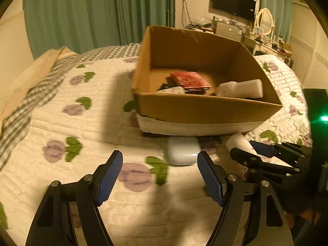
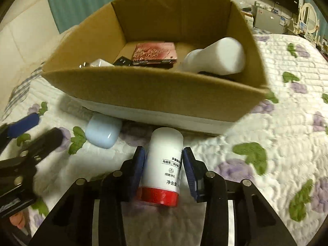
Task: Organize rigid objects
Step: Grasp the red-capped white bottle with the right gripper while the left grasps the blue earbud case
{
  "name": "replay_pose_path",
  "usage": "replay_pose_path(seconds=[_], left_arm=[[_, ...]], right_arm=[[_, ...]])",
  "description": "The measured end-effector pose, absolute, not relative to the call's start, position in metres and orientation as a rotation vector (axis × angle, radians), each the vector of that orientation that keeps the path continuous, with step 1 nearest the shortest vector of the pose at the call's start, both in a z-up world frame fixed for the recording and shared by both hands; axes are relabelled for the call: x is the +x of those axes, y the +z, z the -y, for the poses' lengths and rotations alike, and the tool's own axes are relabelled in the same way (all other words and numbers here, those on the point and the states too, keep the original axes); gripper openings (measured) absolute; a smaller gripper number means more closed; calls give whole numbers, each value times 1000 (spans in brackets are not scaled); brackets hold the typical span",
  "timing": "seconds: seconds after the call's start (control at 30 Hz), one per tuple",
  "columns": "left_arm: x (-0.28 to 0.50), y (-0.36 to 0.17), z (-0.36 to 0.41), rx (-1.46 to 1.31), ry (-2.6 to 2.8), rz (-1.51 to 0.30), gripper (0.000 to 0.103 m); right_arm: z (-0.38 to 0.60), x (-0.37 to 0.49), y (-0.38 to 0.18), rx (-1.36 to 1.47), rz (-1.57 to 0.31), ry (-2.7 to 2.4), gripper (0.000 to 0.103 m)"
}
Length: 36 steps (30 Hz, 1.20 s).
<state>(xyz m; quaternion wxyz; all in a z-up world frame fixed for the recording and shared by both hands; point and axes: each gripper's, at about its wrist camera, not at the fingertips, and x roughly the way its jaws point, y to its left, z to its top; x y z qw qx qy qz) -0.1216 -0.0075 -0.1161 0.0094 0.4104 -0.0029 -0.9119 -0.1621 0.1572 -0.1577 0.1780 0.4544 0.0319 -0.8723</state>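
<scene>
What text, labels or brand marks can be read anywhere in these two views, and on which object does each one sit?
"马齿苋": white bottle with red cap, boxed label, held in the right gripper.
"细嫩净孔": same bottle, below a round emblem.
"净含量": same bottle, near the cap; the rest is cut off.
Other label lines: too blurred.
Red booklet in the cardboard box: ornate print, unreadable.
Wall TV: logo too small.

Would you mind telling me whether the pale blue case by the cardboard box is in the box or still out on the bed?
Out. The pale blue case lies on the quilt against the cardboard box base.
</scene>
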Motion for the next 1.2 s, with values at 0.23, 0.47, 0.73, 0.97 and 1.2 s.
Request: replay_pose_path(seconds=[0.23,0.47,0.73,0.97,1.2], left_arm=[[-139,-141,-16,1393,-2808,-8,78],[-160,-160,-20,1428,-2748,18,78],[-171,-172,-21,1402,-2755,24,75],[-160,-168,-24,1399,-2802,35,51],[-131,-154,-28,1361,-2840,83,50]], right_arm=[[-169,-149,-144,1259,-120,-2472,37],[-166,-160,-144,1269,-134,-2458,37],[-166,-169,-155,1315,-140,-2458,37],[-168,-167,-154,1315,-149,-2492,37],[-172,-159,-142,1293,-172,-2533,37]])
